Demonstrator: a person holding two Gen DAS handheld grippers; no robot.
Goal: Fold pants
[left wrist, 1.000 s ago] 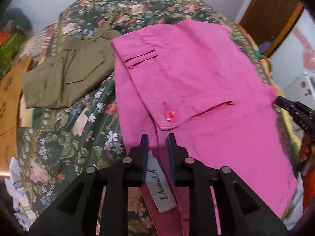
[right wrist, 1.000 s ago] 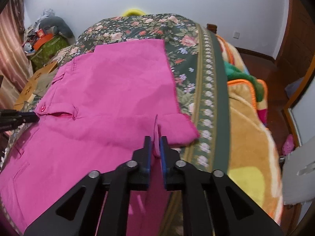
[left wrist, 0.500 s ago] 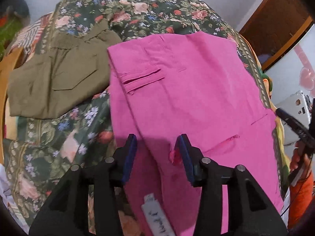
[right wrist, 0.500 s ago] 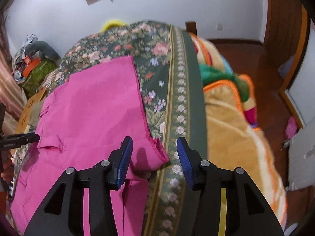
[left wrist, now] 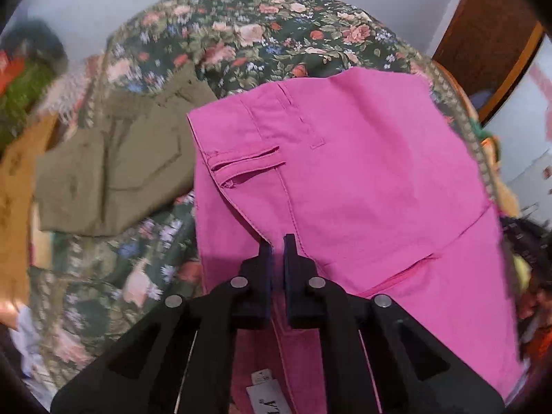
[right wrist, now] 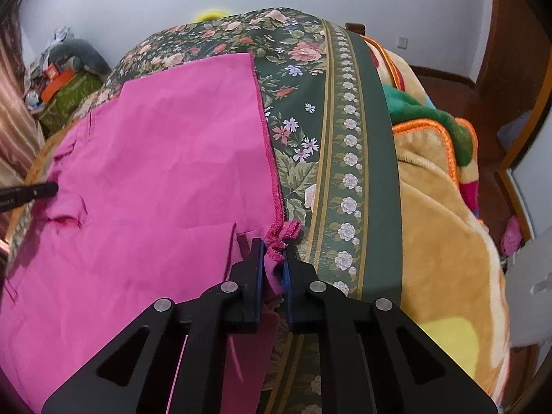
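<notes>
Both jaws clamped on the bright pink cotton pants [left wrist: 345, 179].
They lie on my bed's dark floral cover [right wrist: 296, 55]; my left gripper [left wrist: 277, 245] pinches the waist, my right gripper [right wrist: 274, 253] the hem. White label [left wrist: 265, 398]: writing unreadable. Olive garment [left wrist: 114, 169] alongside.

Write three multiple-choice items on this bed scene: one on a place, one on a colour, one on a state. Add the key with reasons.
1. Where do the olive trousers lie, in the left claw's view?
A. left of the pink pants
B. on top of them
C. on the floor

2. What colour is the spread's plain stripe?
A. red
B. dark green
C. white

3. What is the right claw doing?
A. hanging open above the bed
B. pinching the pants' stitched hem corner
C. gripping the orange blanket

Key: 1 A, the olive cloth sits beside the pink edge; 2 B, a green band runs next to the flower border; 3 B, bunched pink hem sits between its shut pads.
</notes>
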